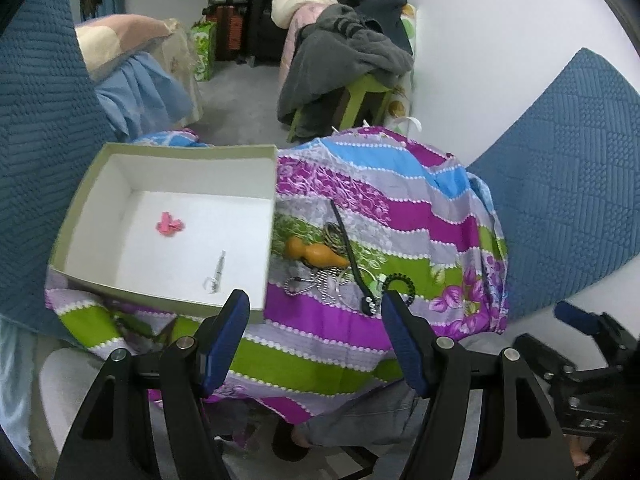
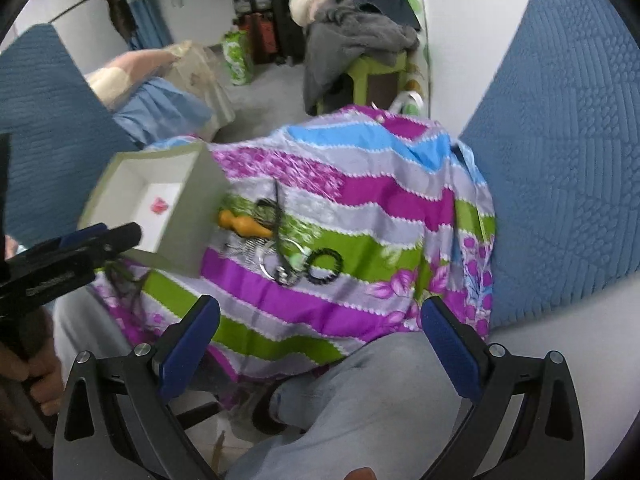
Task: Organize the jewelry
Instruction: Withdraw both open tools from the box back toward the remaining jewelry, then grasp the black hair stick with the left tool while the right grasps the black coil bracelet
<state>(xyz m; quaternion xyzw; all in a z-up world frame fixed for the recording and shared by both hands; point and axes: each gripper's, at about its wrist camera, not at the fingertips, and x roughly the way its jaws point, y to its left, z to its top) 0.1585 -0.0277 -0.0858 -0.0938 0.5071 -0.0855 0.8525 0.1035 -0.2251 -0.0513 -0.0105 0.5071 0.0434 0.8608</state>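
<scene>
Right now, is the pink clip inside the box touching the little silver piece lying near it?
Apart. The left wrist view shows the pink clip and the silver piece separated by bare white floor of the box.

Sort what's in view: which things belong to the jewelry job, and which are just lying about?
For the job: box; pink clip and silver pin inside it; black strap, bead chain, black coil band, orange piece on the cloth.

Lying about: clothes pile, green stool, blue cushion.
</scene>
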